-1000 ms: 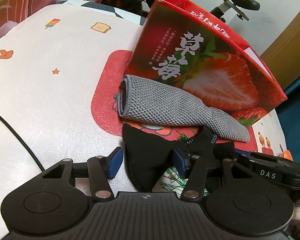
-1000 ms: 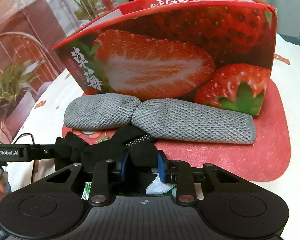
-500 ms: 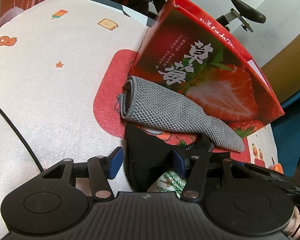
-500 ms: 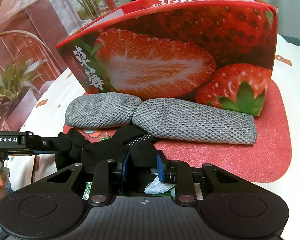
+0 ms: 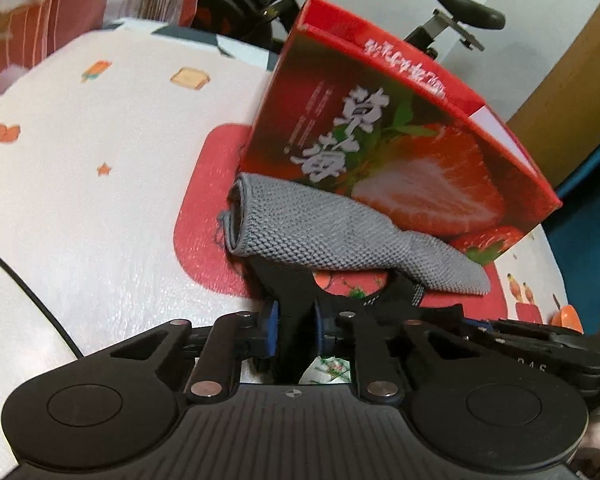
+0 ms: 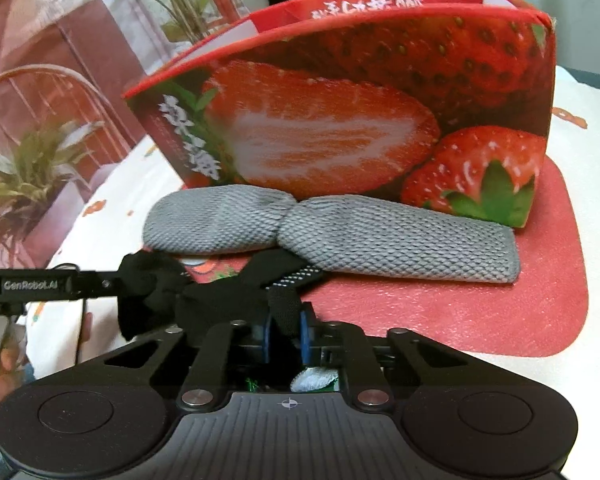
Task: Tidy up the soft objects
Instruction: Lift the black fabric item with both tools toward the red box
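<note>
Left gripper (image 5: 294,330): blue pads closed onto one end of a black fabric piece (image 5: 296,300), the jaws having just closed with the cloth between them. Right gripper (image 6: 284,334): pads pinched tight on the other end of the same black fabric piece (image 6: 220,296), its jaws likewise just drawn in on the cloth. The fabric spans between the two grippers, bunched and creased, a strip of small white dots showing near its upper edge. In the right wrist view the left gripper's arm reaches in from the left edge to the cloth. Just behind the black piece lies a grey knitted cloth (image 6: 332,236), rolled lengthwise and pinched at its middle, resting on the red patch of a white printed table cover (image 5: 100,200). The grey cloth lies against the foot of a red strawberry-printed box (image 6: 340,120), open at the top, standing upright on the red patch. The near edge of the grey cloth overlaps the black fabric in the left wrist view. A black cable (image 5: 28,288) runs across the cover at left. Part of a hand shows at the lower left of the right wrist view.
</note>
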Demonstrator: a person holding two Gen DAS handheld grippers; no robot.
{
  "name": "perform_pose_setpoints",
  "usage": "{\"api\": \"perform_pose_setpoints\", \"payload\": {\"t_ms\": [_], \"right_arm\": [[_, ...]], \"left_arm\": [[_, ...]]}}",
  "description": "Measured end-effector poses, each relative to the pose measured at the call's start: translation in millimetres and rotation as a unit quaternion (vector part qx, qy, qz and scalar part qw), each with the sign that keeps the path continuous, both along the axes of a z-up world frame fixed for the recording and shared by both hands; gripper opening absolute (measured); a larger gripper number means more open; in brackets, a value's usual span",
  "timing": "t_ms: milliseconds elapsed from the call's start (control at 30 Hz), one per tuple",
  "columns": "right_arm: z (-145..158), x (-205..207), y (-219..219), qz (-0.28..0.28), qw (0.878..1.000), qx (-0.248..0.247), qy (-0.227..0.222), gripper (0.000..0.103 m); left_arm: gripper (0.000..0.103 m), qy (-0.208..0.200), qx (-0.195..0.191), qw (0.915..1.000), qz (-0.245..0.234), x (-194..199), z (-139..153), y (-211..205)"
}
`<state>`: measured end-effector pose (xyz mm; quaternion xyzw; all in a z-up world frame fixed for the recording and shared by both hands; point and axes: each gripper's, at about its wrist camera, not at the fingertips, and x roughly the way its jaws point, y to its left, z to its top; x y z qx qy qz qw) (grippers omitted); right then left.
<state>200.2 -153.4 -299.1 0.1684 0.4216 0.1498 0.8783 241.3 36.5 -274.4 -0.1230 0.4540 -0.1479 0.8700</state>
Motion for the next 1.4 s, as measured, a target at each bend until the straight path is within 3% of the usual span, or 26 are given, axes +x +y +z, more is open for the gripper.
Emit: {"api": "perform_pose_setpoints", "payload": {"t_ms": [333,833,1033,1233,1400], "right_arm": [[40.8,-10.1,-10.0,0.002,0.997,0.007,-0.073,0.01],[122.7,-3.3,-29.2,-0.002,0.981,0.035,-0.191,0.01],[155.6,16.2,-41.3,-0.014,0.973,0.016,-0.232,0.01],[179.6,57.0,-55.5,-0.036,0.97,-0.04,-0.237,0.009],[184.8,103.6,-66.5,-0.047,0.968,-0.069,-0.237,0.009]], "left_arm": [[0.018,-0.088,0.006,0.9956,-0.031,-15.0,47.3,-7.1],[0.018,-0.211,-0.004,0.9759,-0.056,-16.7,128.9,-18.4],[0.018,-0.242,-0.008,0.9679,-0.067,5.0,155.1,-28.5],[0.018,-0.256,-0.003,0.964,-0.072,47.7,168.8,-47.6],[0.018,-0.262,0.034,0.9614,-0.078,94.1,168.0,-70.5]]}}
